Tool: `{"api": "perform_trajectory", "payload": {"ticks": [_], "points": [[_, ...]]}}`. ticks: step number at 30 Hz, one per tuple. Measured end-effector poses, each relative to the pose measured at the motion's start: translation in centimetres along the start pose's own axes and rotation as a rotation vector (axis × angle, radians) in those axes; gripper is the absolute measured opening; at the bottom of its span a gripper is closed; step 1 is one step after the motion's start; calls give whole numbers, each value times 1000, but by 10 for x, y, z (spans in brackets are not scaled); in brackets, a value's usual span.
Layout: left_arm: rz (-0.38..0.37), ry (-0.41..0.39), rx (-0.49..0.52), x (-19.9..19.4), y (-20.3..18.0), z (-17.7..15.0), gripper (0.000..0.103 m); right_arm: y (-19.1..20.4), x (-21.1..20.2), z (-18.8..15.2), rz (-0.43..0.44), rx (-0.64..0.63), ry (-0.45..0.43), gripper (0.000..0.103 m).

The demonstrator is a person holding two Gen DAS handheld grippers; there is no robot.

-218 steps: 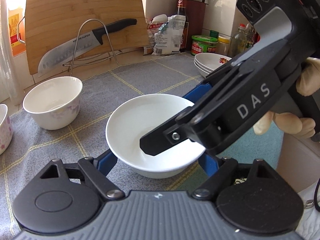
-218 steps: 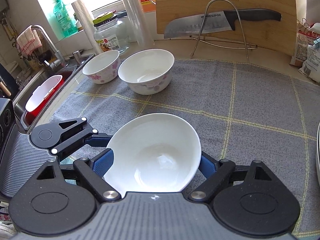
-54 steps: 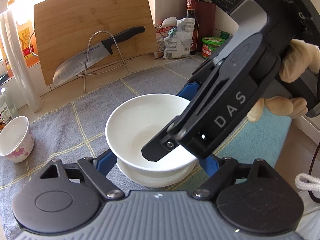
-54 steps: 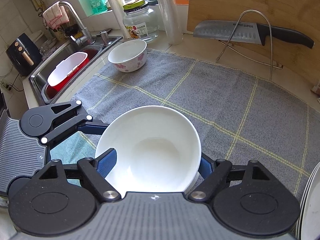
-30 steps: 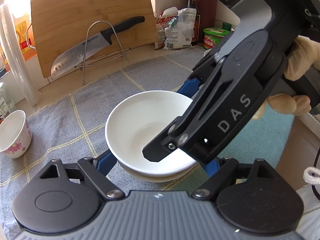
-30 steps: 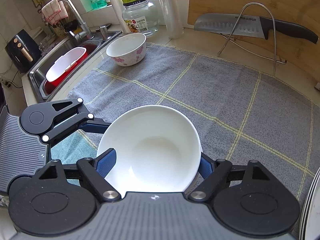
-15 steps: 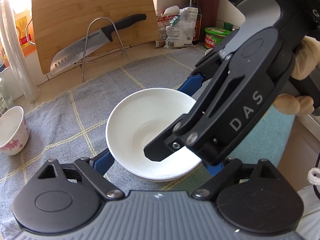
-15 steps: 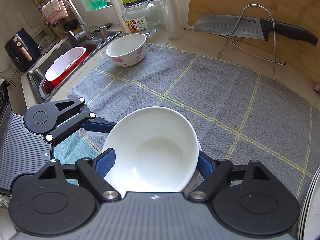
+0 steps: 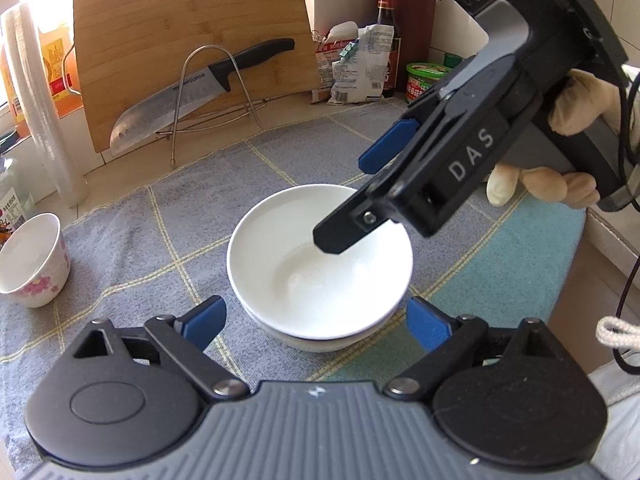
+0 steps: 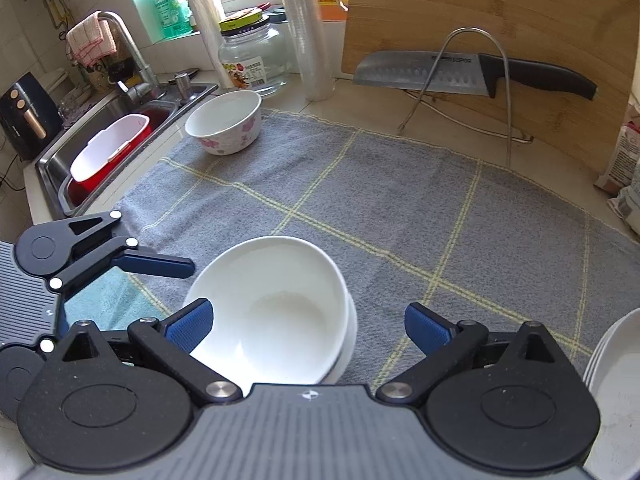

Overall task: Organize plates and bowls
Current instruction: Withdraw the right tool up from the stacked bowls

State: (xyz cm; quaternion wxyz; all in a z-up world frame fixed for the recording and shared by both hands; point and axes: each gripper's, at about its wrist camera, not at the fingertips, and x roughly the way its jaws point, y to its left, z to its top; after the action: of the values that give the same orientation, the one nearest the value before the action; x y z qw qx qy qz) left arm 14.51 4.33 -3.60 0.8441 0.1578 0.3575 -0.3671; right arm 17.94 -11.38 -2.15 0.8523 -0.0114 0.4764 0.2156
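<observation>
White bowl (image 9: 320,264) sits nested in a second white bowl (image 9: 320,342) on the grey checked cloth (image 9: 168,216) over the desk; only the lower one's rim shows under it. In R wrist view the top bowl (image 10: 272,308) looks tipped a bit toward the right, not fully seated, I judge.

Key relation: stack lies dead ahead of both sets of jaws, between the blue pads. L gripper (image 9: 316,322) has jaws wide and opening, pads clear of the rim either side, gap visible. R gripper (image 10: 308,326) has jaws opening, wide too; left pad close by the bowl's rim, can't tell if it brushes it, right pad well apart. From L view the R gripper (image 9: 352,200) hangs over the bowl's far-right side, tip above the inside, not pressing. So neither holds anything: bowl released onto the stack.

Round bowls, no long axis to speak of; approach dir. doesn't matter, only rim access.

Outward: floral bowl (image 10: 224,126) far left near the sink (image 10: 120,136), well apart from the stack. That's on the L hand's side, so L is nearer, I reckon. Pile of white plates (image 10: 612,364) at R view's right edge, just beside the R gripper. Knife (image 10: 460,74) on its wire stand against the chopping board (image 10: 500,12), out of the way.

Next, my guess: back both off, L goes for the floral bowl.
</observation>
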Motion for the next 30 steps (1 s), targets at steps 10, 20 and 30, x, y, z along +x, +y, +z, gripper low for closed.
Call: {"api": "perform_trajectory", "payload": {"ticks": [10,20,30], "points": [[24,18,-31,-5,1,-4,96,-40,2,-8,-41,72,-15,103],[73,25,-46,-3,-6,3,96,-61,9,-16,15,110,-8,103],[111,53,-55,3,-16,9,96,-69,13,-18,73,81,-9,103]]}}
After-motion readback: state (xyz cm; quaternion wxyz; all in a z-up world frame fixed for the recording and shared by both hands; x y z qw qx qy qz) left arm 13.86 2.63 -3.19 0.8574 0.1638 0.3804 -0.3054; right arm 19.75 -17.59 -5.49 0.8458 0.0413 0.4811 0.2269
